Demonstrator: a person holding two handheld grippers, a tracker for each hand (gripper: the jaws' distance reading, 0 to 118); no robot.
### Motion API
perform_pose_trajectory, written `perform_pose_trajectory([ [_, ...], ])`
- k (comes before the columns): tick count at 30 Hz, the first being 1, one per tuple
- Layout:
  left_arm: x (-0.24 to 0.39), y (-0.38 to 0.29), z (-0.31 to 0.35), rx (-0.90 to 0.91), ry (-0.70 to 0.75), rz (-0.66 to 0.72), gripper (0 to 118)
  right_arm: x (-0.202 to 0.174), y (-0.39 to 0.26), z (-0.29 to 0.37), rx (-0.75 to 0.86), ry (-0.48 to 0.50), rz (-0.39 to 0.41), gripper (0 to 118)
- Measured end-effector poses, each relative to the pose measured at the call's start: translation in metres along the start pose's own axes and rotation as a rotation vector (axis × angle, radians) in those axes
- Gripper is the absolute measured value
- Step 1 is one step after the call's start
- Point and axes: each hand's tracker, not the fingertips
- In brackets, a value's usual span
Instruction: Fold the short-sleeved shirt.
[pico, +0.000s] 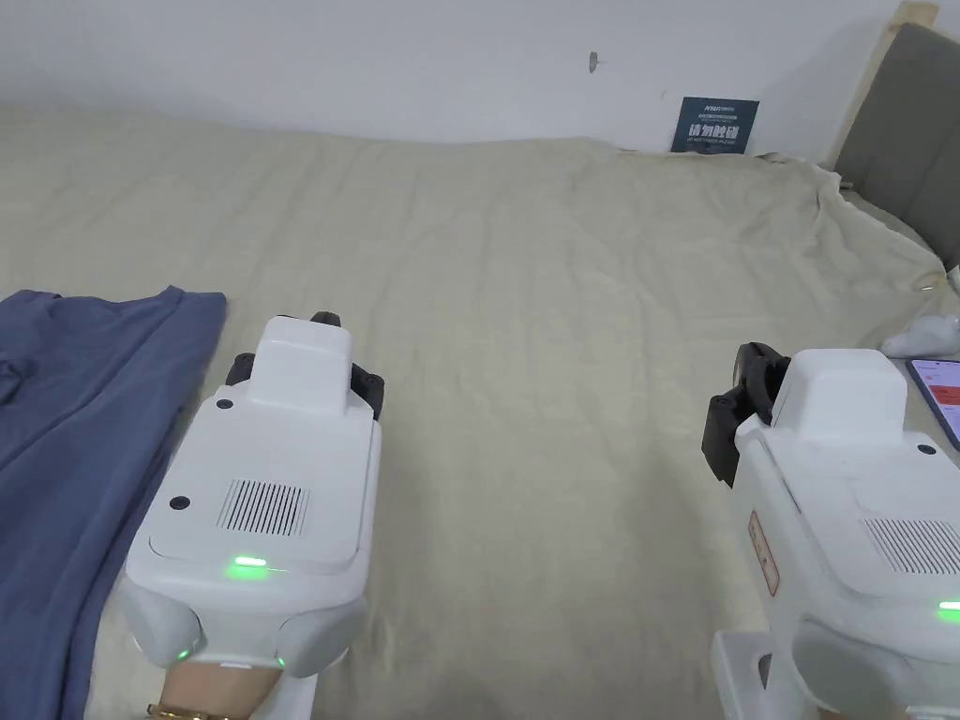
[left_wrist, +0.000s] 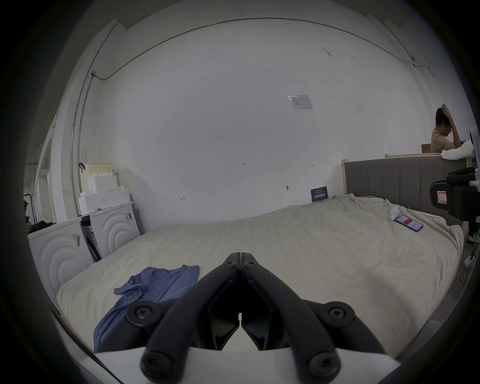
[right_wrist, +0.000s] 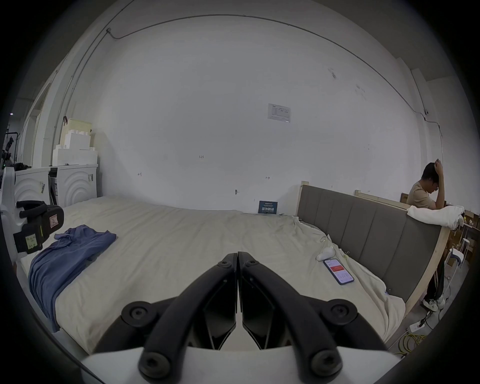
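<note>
Both claws are clenched on nothing: the left claw (left_wrist: 240, 259) and right claw (right_wrist: 237, 253) hang over bare bed (pico: 562, 309), tips pressed together. Off to the left, the blue shirt (pico: 84, 403) lies rumpled, trailing over the near edge. I'd open both, then drag it flat to the middle before folding.
</note>
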Motion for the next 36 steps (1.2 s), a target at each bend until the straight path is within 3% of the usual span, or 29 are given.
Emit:
perform_pose_trajectory([
  [36, 0.0011, 0.0005, -0.0017, 0.004, -0.008, 0.001, 0, -0.0004, -0.0007, 0.0019, -0.002, -0.005, 0.011, 0],
])
